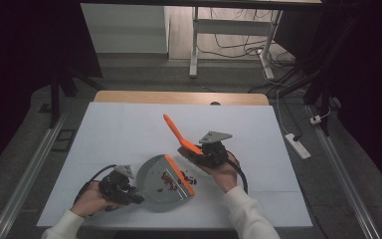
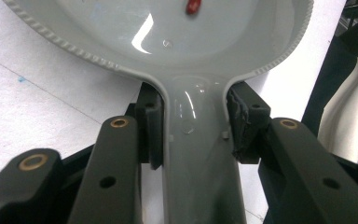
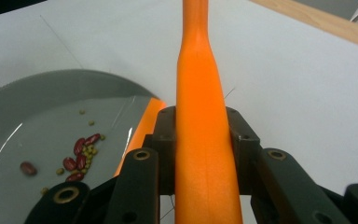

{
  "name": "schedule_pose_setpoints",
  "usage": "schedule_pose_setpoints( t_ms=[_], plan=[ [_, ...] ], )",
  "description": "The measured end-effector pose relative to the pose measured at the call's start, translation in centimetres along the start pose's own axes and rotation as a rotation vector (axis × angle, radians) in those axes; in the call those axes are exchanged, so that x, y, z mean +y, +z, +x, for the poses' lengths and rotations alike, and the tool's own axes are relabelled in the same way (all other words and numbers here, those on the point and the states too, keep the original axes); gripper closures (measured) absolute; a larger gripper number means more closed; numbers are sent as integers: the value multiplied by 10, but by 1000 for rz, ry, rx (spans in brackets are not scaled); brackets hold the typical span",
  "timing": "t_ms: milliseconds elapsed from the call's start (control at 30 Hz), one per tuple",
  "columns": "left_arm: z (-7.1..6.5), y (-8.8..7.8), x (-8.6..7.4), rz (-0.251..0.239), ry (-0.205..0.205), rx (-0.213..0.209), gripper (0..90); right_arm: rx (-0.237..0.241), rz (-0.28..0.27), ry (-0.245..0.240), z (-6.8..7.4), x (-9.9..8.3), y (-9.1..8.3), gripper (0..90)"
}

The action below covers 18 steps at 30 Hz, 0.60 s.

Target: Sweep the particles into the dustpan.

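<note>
A grey dustpan point(image 1: 156, 183) with an orange lip point(image 1: 180, 175) lies on the white table cover, near the front middle. Red beans point(image 1: 168, 181) and small green bits lie inside it; a few beans point(image 1: 190, 179) sit just outside the lip. My left gripper point(image 1: 129, 193) is shut on the dustpan's grey handle point(image 2: 193, 154), its pads point(image 2: 151, 128) pressing both sides. My right gripper point(image 1: 210, 153) is shut on the orange brush handle point(image 3: 200, 140). The brush point(image 1: 189, 147) has dark bristles resting on the table right of the lip, its handle pointing up and away to the left.
The white cover point(image 1: 129, 134) spreads over a wooden table point(image 1: 179, 97). A power strip point(image 1: 297, 145) lies on the floor at the right. A metal desk frame with cables point(image 1: 238, 45) stands beyond the table's far edge.
</note>
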<state>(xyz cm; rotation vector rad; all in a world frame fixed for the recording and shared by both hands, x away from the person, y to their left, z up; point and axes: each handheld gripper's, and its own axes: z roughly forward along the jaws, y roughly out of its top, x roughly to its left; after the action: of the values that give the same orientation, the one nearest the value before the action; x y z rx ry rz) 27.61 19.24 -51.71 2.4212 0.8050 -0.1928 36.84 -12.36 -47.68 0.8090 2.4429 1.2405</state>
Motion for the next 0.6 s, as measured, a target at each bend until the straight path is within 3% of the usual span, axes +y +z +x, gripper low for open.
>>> schedule_pose_setpoints(
  t_ms=[233, 600],
  plan=[
    [0, 0, 0, 0, 1, 0, 614, -40, 32, 15, -1, -13, 4, 698],
    [-1, -1, -1, -5, -5, -2, 615, -35, 43, 28, 2, -21, 9, 699]
  ],
)
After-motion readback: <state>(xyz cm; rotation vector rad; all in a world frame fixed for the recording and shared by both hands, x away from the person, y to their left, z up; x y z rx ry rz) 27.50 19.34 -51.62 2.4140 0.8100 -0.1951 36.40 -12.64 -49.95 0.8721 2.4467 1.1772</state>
